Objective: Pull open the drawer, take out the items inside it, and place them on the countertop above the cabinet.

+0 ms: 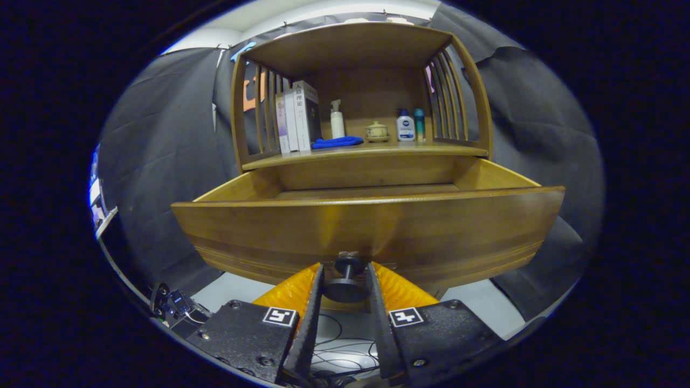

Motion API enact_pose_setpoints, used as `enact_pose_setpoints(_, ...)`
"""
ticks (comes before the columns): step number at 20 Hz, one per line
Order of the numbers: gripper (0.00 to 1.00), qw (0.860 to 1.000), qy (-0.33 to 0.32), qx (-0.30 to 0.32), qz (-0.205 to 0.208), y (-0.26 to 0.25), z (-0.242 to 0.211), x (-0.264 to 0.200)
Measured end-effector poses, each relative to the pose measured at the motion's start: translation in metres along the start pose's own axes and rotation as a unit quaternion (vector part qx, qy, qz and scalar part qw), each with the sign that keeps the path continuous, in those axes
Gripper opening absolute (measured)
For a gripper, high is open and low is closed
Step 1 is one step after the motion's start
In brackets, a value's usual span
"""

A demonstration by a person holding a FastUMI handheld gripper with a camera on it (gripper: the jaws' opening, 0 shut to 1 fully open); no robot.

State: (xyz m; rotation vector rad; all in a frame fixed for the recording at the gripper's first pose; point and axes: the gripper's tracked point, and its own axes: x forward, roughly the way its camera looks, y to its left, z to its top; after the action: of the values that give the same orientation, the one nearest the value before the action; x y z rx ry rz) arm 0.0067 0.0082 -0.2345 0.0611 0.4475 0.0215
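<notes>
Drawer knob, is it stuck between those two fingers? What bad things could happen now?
The gripper has a finger on each side of the knob of the pulled-out drawer. Pulling further might bring the drawer right out of the cabinet. Lifting away without opening the fingers could snag the knob. Reaching up carelessly could topple the books or bottles above.

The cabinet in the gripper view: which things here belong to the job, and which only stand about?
For the job: drawer, pulled open; its knob between the hand-held gripper fingers; countertop.

Standing about: books, spray bottle, blue cloth, small lidded pot, two bottles.
</notes>
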Motion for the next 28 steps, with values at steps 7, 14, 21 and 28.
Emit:
enact_pose_setpoints(7,0.79,0.998,0.011,-0.010,0.063,0.022,0.060,-0.045)
enact_pose_setpoints(14,0.88,0.999,0.032,0.001,0.035,0.011,0.123,-0.026)
enact_pose_setpoints(21,0.88,0.977,0.214,0.008,0.003,-0.001,0.101,0.034)
enact_pose_setpoints(28,0.86,0.936,0.351,0.024,-0.027,-0.014,0.068,0.073)
